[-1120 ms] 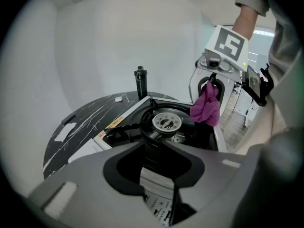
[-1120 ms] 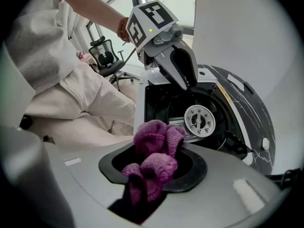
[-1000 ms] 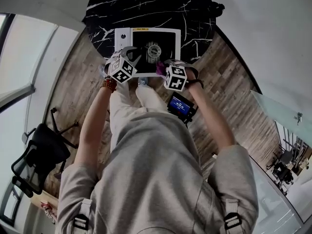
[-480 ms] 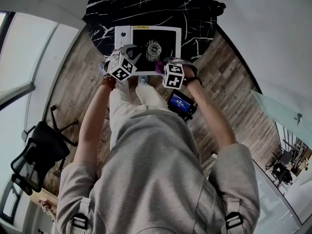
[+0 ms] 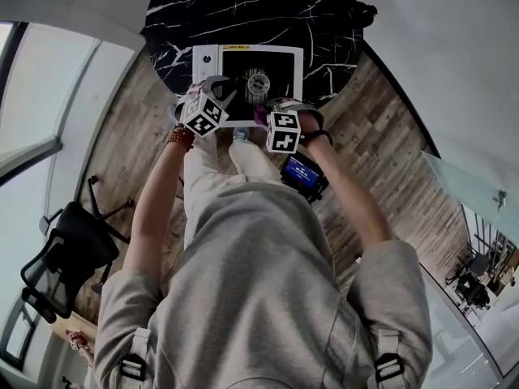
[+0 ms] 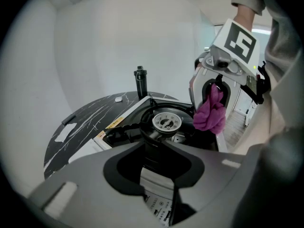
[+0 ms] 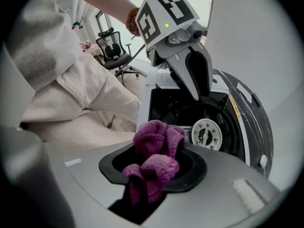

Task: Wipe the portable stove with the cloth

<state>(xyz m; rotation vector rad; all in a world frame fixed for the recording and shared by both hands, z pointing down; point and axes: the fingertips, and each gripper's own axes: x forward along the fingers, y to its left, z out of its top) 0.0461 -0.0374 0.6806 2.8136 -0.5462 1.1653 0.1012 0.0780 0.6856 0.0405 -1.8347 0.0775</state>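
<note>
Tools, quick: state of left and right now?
Left tool: closed on the portable stove, at its near rim.
Right tool: closed, holding the purple cloth.

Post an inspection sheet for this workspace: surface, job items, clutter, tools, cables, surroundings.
Surface: round black marble table.
Job's things: portable stove at the table's near edge, burner exposed; purple cloth bunched up over the stove's near right side, contact with the stove unclear.
Clutter: black bottle upright at the far edge; white slip; small white disc.
Tools: left tool clamped on the stove's near edge; right tool shut on the cloth, pointing steeply down.
Cables: nothing seen.
Surroundings: wood floor; office chair; device with a lit screen at the person's waist.
</note>
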